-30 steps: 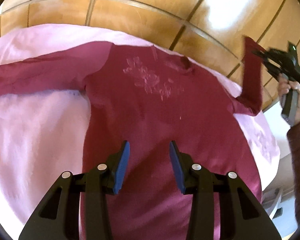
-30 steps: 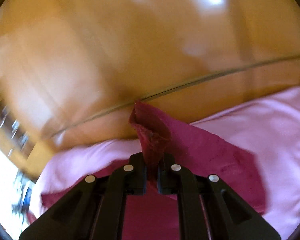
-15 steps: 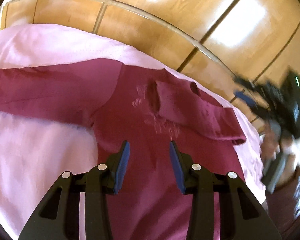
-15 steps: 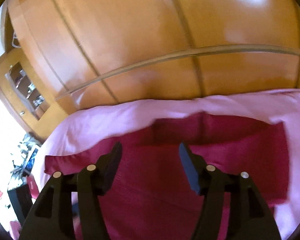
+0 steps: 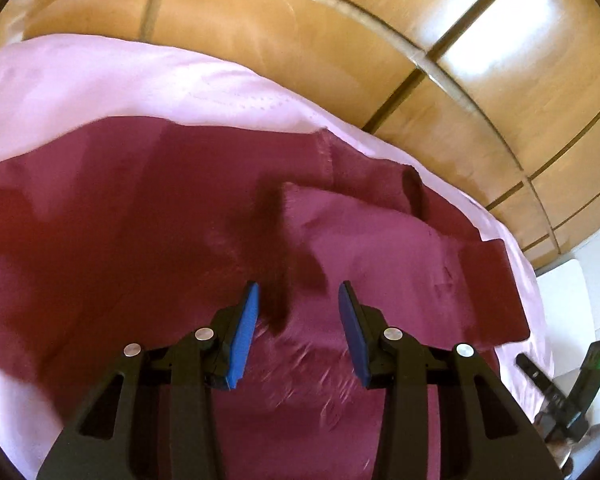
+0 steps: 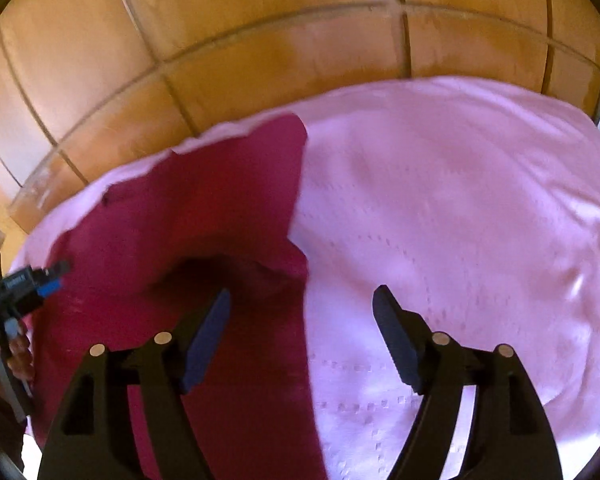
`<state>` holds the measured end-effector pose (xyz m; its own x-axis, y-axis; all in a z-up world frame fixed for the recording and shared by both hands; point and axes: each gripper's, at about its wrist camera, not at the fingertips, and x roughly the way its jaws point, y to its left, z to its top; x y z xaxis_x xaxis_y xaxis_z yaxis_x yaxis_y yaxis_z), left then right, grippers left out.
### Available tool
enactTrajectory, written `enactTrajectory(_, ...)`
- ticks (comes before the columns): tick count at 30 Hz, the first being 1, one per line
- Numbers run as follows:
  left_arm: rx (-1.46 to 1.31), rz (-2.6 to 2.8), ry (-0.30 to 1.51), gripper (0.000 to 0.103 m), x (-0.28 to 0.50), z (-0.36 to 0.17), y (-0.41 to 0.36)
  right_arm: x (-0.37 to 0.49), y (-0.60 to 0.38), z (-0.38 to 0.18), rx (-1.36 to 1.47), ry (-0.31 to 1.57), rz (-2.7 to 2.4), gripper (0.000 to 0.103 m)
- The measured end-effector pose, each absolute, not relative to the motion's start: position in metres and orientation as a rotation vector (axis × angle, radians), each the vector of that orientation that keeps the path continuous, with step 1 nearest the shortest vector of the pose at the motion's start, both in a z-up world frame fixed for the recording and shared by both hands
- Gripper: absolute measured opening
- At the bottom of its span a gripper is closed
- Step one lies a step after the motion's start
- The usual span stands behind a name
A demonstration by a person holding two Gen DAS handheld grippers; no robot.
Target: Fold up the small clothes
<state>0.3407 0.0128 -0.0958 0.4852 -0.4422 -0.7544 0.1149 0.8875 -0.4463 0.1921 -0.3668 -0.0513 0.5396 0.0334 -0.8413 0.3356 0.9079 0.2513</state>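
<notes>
Folding the second sleeve in is, we judge, the step in hand, and doing it well starts with what lies nearest. Our left gripper (image 5: 298, 312) hangs over the chest of the maroon top (image 5: 148, 248), its blue jaws partly apart with nothing between them. Our right gripper (image 6: 302, 320) has just been opening its jaws and they now stand wide and empty, straddling the garment's right edge where it meets the pink bedsheet (image 6: 460, 208). In the left view, beyond the jaws toward one o'clock, the folded right sleeve (image 5: 364, 236) lies across the chest, its cuff end toward twelve. Toward nine o'clock the left sleeve (image 5: 8, 216) is spread out flat on the sheet. We would carry the left gripper out that way, pinch near the cuff through one layer only, lift just clear of the cloth, and lay the sleeve across so that it mirrors the first. We should keep the right jaws clear of the fold already made. Farthest off, at twelve, stands the wooden wardrobe (image 5: 340, 40).
</notes>
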Motion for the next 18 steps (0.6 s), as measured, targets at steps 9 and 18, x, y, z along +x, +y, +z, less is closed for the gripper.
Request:
enactTrajectory(9, -0.383, -0.317, 0.853, 0.006, 0.335, -0.043, 0.037, 0.232, -0.379, -0.062, 0.489, 0.891, -0.291, 0.073)
enactTrajectory(18, -0.171, -0.098, 0.966, 0.006, 0.331, -0.097, 0.071, 0.234, -0.354, -0.083, 0.341, 1.016, -0.258, 0.073)
